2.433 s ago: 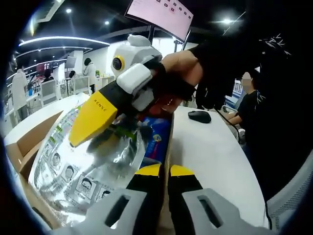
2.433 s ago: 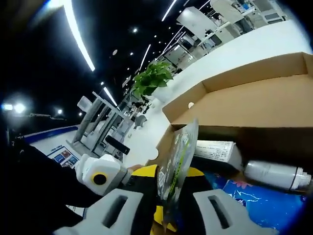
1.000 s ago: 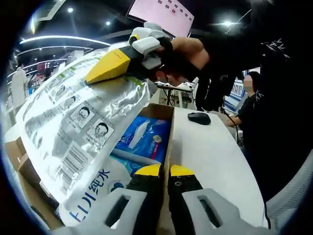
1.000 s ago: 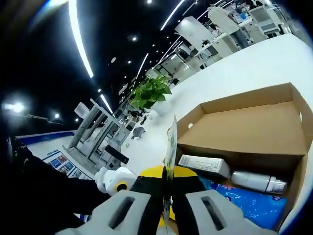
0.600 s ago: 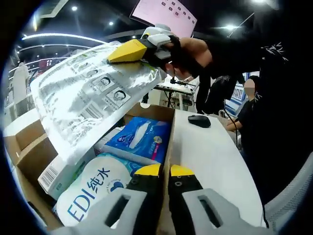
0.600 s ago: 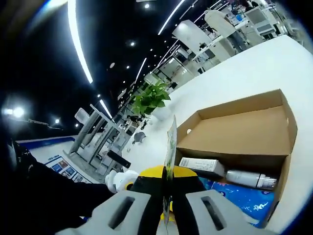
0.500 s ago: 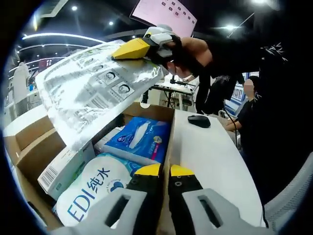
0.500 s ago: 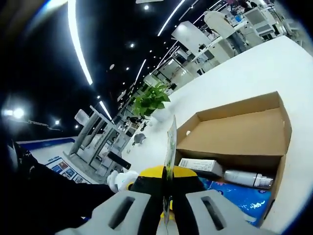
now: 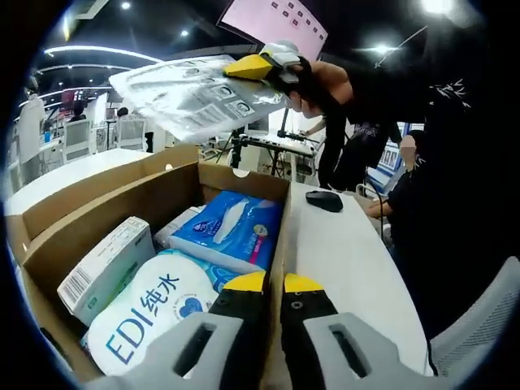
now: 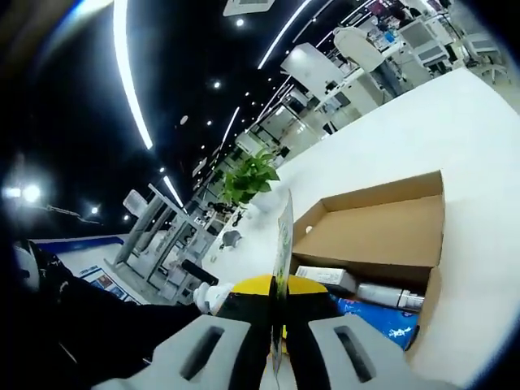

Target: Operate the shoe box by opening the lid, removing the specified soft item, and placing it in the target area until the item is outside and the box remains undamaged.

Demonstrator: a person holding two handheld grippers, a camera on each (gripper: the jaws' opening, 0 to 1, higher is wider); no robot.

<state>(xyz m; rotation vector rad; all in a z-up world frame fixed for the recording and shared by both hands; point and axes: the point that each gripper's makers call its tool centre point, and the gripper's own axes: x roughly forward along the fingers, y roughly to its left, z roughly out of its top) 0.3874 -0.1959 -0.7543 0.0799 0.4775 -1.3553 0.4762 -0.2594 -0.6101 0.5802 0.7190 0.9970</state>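
The left gripper view sits low and close at the near edge of the open cardboard box (image 9: 106, 211), looking along it across the white table (image 9: 341, 260). The right gripper view looks down on the same box (image 10: 382, 227) from high above, farther away.

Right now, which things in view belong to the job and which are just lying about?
Job:
- silver mask pack, shut in the right gripper, lifted above the box
- cardboard box, lid open
- left gripper, shut at the box's edge

Lying about:
- EDI pack
- blue tissue pack
- white carton
- mouse
- potted plant
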